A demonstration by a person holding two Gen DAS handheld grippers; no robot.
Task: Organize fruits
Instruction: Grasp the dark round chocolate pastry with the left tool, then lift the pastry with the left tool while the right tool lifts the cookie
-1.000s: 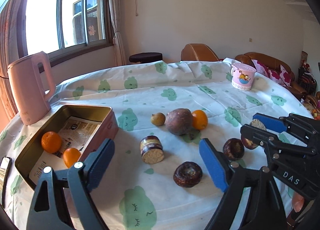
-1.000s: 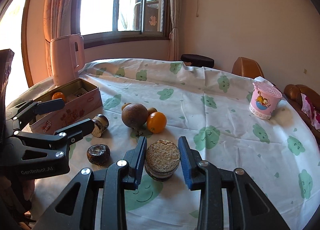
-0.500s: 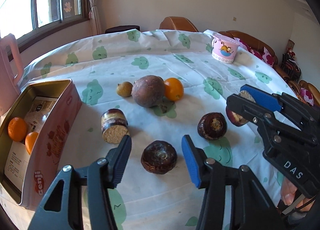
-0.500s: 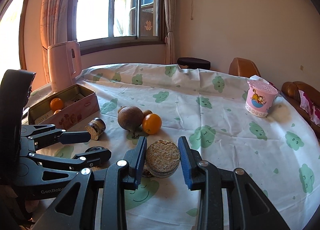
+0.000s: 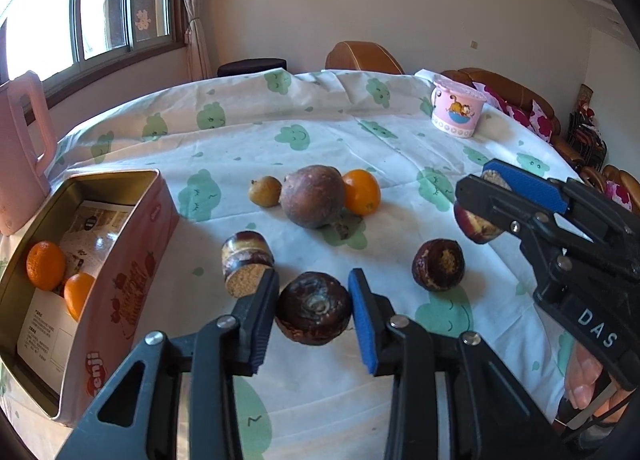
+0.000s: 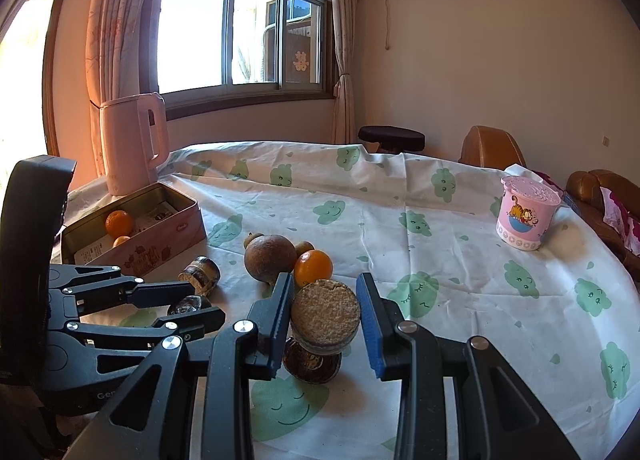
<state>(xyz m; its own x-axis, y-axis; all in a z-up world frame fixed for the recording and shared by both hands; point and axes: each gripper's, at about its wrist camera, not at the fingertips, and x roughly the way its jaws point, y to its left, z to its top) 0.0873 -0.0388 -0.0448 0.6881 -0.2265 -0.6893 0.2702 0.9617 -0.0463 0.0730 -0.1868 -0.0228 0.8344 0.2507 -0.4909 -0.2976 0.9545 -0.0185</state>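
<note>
My left gripper (image 5: 314, 310) is closed around a dark brown round fruit (image 5: 314, 307) that rests on the cloth; both pads touch its sides. My right gripper (image 6: 325, 318) is shut on a dark fruit with a tan cut face (image 6: 325, 315) and holds it above the table; it also shows in the left wrist view (image 5: 476, 220). Another dark fruit (image 5: 439, 264) lies under the right gripper. A cut dark fruit (image 5: 246, 262), a large brown fruit (image 5: 312, 196), a small yellow fruit (image 5: 265, 191) and an orange (image 5: 362, 191) lie on the table. A pink tin (image 5: 128, 260) holds two oranges (image 5: 46, 265).
A pink kettle (image 6: 132, 142) stands behind the tin at the table's left edge. A pink cartoon cup (image 6: 526, 218) stands at the far right. Brown sofas (image 5: 512, 96) and a stool (image 6: 391, 136) lie beyond the round table.
My left gripper has moved forward and down and closed on the dark round fruit. My right gripper has lifted its cut fruit higher above the cloth.
</note>
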